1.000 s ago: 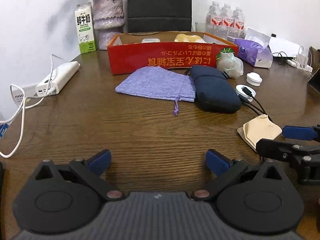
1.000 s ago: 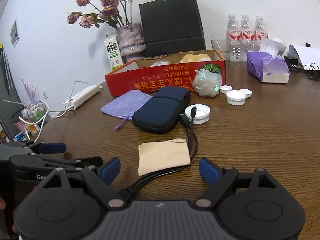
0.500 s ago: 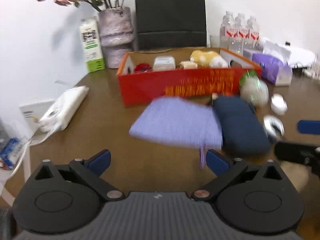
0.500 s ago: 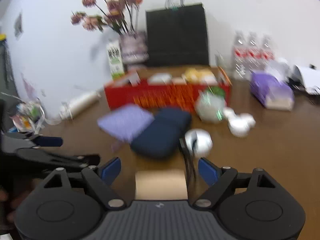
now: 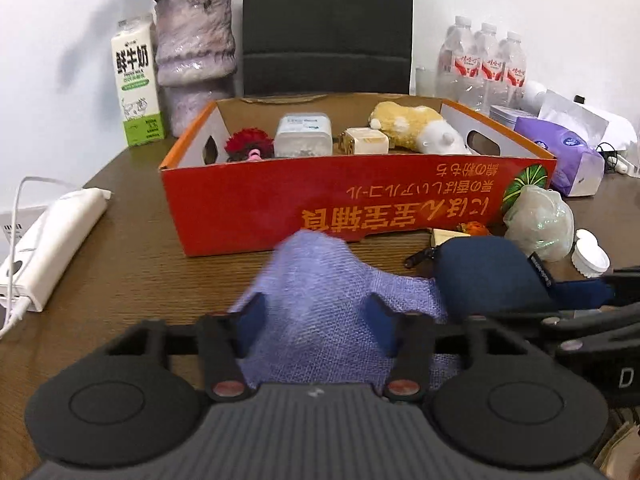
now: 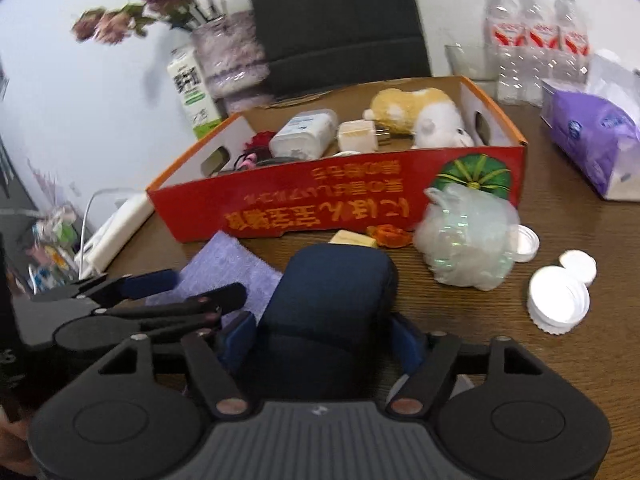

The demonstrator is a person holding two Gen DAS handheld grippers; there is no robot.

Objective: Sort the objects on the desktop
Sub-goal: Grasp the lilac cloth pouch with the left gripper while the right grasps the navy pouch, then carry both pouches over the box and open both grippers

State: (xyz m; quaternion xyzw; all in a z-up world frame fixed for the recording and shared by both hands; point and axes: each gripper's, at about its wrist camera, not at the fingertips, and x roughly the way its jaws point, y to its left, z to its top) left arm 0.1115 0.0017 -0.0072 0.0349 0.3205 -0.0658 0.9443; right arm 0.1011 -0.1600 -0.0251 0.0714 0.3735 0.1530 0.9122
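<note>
In front of the red box (image 5: 360,204), the left gripper (image 5: 316,316) pinched the purple cloth pouch (image 5: 320,280), bunching it upward, while the right gripper (image 6: 324,336) clasped the navy case (image 6: 332,304) beside it.

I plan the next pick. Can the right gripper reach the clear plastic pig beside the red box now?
Probably not yet: the right gripper is shut on the navy case. The plastic pig itself stands uncovered ahead to its right, so the path looks free once the case is released.

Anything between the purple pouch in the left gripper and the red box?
Nothing visible: only bare table lies between the purple pouch, held in the left gripper, and the red box; its front wall must be cleared.
</note>
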